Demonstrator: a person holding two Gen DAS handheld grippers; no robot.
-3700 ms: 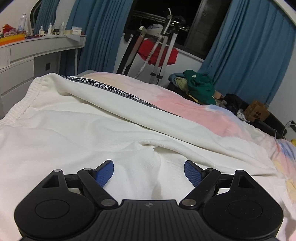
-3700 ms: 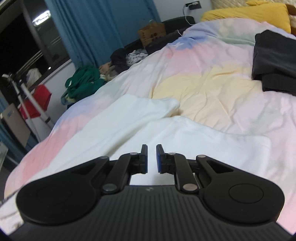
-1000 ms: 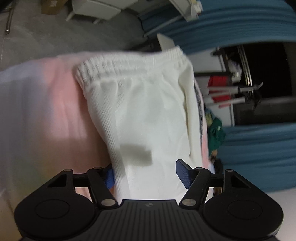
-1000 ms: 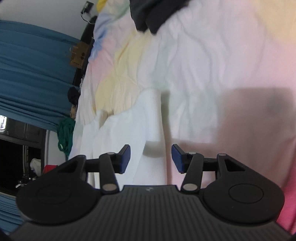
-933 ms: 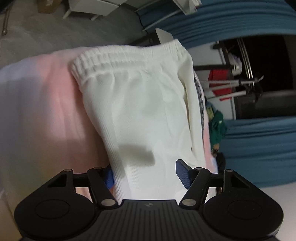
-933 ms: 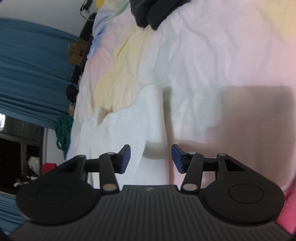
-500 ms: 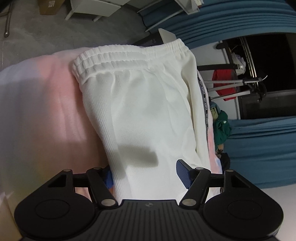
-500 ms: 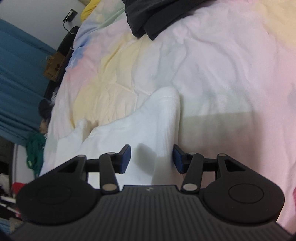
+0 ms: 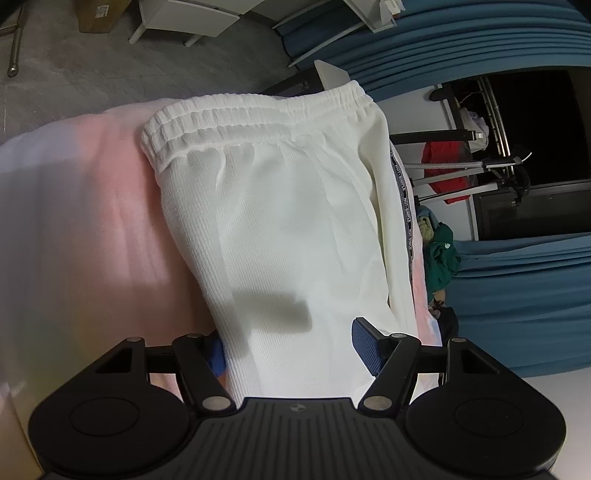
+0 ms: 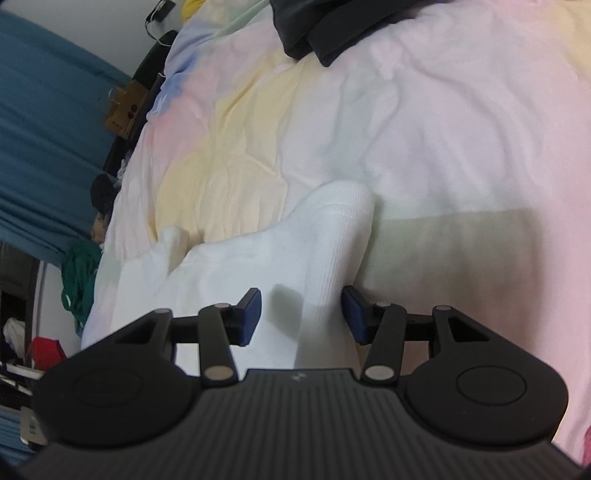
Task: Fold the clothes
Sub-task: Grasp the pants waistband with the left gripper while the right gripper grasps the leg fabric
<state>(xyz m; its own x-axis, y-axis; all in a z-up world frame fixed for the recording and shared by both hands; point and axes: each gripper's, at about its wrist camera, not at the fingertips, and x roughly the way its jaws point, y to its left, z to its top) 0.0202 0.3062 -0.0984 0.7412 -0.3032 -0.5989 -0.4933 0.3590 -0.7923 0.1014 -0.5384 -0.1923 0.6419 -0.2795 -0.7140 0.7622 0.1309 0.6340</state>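
Cuff (image 10: 343, 236) nearer since; waistband (image 9: 258, 122) left-view only.

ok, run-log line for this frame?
task: fold clothes | left hand-held gripper: open, straddling pants edge | right hand-held gripper: open, straddling pants cuff | pants on bed

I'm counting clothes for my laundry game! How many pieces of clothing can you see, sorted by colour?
White: 1, the sweatpants across the bed, both grippers' jaws open around them.
Black: 1, the dark pile on the quilt.
Green: 1, the bundle by the curtain.
Red: 1, the cloth on the rack.
Total: 4
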